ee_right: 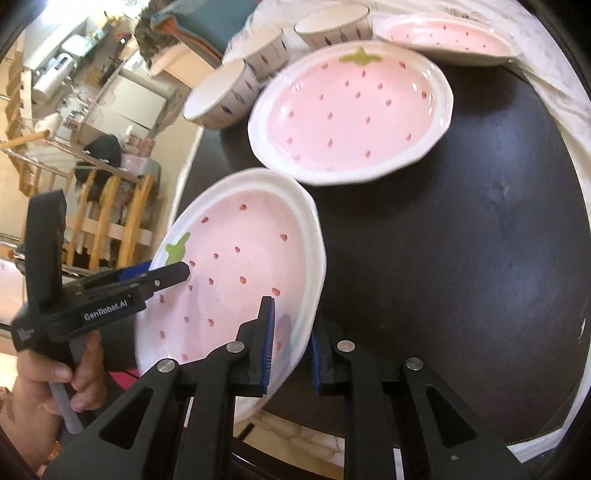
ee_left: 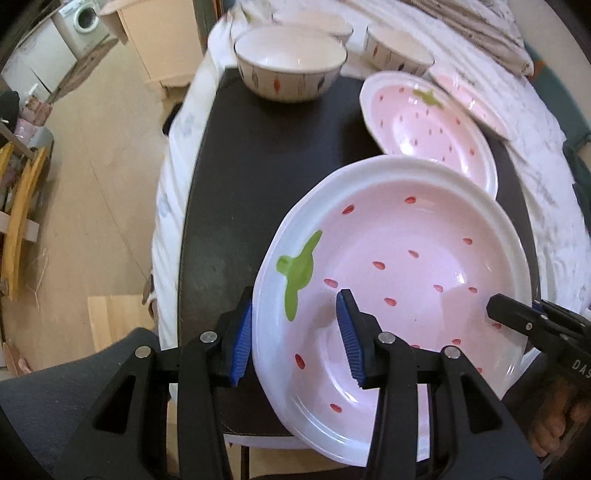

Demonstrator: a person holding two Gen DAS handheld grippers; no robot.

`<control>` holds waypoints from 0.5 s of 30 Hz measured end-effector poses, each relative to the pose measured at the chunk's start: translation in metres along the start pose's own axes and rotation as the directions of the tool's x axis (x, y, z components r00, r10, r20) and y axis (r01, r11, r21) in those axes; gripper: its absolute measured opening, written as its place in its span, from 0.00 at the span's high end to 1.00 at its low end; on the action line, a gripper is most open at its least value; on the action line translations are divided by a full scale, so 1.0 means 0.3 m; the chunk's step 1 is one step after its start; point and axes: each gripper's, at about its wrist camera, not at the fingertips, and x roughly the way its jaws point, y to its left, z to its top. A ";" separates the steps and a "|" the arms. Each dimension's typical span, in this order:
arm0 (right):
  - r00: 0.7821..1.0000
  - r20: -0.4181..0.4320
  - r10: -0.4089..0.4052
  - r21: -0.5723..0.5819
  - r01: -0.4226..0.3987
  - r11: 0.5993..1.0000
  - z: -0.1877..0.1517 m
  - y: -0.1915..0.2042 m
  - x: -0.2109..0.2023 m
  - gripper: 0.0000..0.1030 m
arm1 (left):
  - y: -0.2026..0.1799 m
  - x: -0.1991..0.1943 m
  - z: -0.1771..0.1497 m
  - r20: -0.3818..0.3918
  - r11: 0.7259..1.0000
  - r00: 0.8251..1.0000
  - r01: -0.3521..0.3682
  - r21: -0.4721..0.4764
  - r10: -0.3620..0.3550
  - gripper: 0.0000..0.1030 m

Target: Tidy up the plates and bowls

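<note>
Tongs: left tongs [ee_left: 295,336] and right tongs [ee_right: 291,347] — both clenched on near plate [ee_left: 399,280] rim.
Progress: early — second plate [ee_left: 432,129], bowls [ee_left: 291,62] upper frame unstacked.

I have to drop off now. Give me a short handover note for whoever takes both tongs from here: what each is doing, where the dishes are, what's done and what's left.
Left tongs: closed on the left rim of the near strawberry plate.
Right tongs: closed on the same plate's opposite rim; the plate is tilted, carried by both.
Second strawberry plate: flat on the dark table, just beyond the held one.
Third strawberry plate: further back, on the white cloth.
Three bowls: separate, at the table's far left.
Done: nothing stacked yet.
Left: probably set the held plate onto the second, add the third, nest the bowls.
</note>
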 end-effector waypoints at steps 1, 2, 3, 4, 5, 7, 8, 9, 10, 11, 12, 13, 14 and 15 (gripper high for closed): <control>1.000 0.017 0.013 -0.001 -0.013 1.000 0.010 -0.002 -0.013 0.80 | 0.021 0.001 -0.002 0.009 1.000 1.000 0.003 -0.002 -0.003 0.62; 0.999 0.029 0.017 -0.008 -0.017 1.000 0.014 0.003 -0.024 0.80 | 0.018 -0.009 0.003 0.020 1.000 1.000 0.010 -0.005 -0.009 0.62; 0.999 0.040 0.019 -0.017 -0.018 1.000 0.021 0.004 -0.033 0.80 | 0.015 -0.010 0.020 0.025 1.000 1.000 0.014 -0.005 -0.014 0.62; 0.998 0.052 0.021 -0.022 -0.020 1.000 0.024 0.006 -0.043 0.80 | 0.024 -0.012 0.016 0.030 1.000 0.999 0.018 -0.003 -0.018 0.62; 0.998 0.062 0.026 -0.022 -0.025 0.999 0.024 0.003 -0.052 0.80 | 0.030 -0.012 0.010 0.036 1.000 0.999 0.020 -0.001 -0.020 0.62; 0.997 0.076 0.029 -0.011 -0.028 1.000 0.023 -0.002 -0.062 0.80 | 0.018 -0.019 0.011 0.051 1.000 0.999 0.017 0.008 -0.017 0.62; 0.996 0.082 0.028 -0.008 -0.027 1.000 0.024 -0.007 -0.062 0.80 | -0.002 -0.020 0.009 0.059 1.000 0.998 0.017 0.010 -0.018 0.62; 0.996 0.088 0.027 -0.006 -0.027 1.000 0.026 -0.011 -0.071 0.80 | -0.008 -0.032 0.011 0.069 1.000 0.997 0.021 0.012 -0.021 0.62; 0.995 0.096 0.027 -0.002 -0.027 1.000 0.031 -0.016 -0.080 0.80 | -0.012 -0.046 0.012 0.079 1.000 0.997 0.022 0.016 -0.024 0.62; 0.994 0.104 0.031 0.004 -0.031 1.000 0.035 -0.024 -0.091 0.80 | -0.020 -0.061 0.011 0.092 0.999 0.995 0.023 0.022 -0.025 0.62; 0.993 0.111 0.034 0.008 -0.035 0.999 0.037 -0.034 -0.101 0.80 | -0.030 -0.073 0.011 0.108 0.999 0.994 0.022 0.031 -0.026 0.62; 0.992 0.122 0.039 0.015 -0.041 0.999 0.043 -0.044 -0.116 0.80 | -0.041 -0.080 0.018 0.116 0.999 0.993 0.024 0.036 -0.028 0.62; 0.991 0.130 0.042 0.019 -0.044 0.999 0.038 -0.057 -0.132 0.80 | -0.050 -0.082 0.029 0.120 0.999 0.992 0.030 0.038 -0.034 0.62; 0.989 0.139 0.044 0.023 -0.048 0.999 0.045 -0.067 -0.149 0.80 | -0.059 -0.090 0.040 0.127 0.999 0.991 0.040 0.036 -0.045 0.62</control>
